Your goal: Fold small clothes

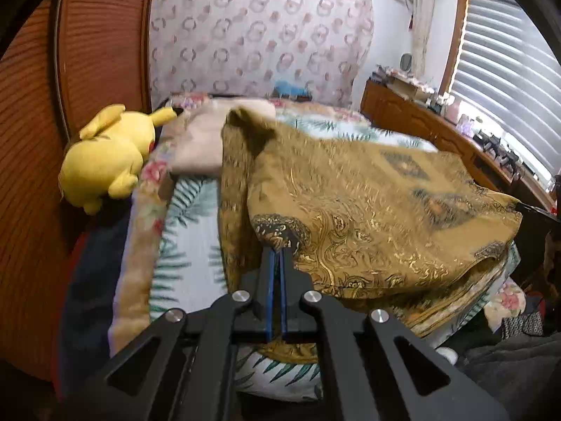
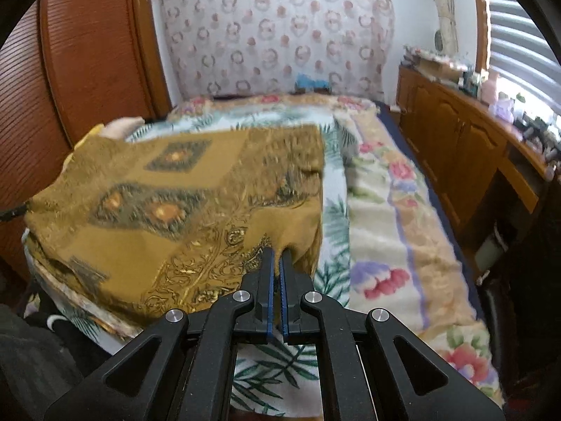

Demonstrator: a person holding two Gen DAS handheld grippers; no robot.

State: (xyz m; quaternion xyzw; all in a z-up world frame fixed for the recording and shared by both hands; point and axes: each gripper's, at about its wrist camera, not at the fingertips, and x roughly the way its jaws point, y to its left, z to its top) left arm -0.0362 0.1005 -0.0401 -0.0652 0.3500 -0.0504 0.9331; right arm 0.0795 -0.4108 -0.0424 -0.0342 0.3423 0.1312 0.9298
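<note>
Mustard paisley cloth (image 1: 368,210), draped, pinched by both hand-held grippers

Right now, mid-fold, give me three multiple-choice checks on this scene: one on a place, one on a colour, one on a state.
1. Where does the yellow plush toy lie?
A. at the bed's left edge, by the wooden wardrobe
B. on the dresser under the window
C. on top of the cloth

2. What is the main colour of the patterned cloth?
A. navy blue
B. mustard gold
C. bright red

3. How do the left tongs and the right tongs stand?
A. both wide open
B. only the left shut
C. both shut on the cloth

Key: 1 A, the left wrist view shows it beside the wardrobe. 2 B, gold shows in both views. 3 C, each pair pinches a cloth corner.
</note>
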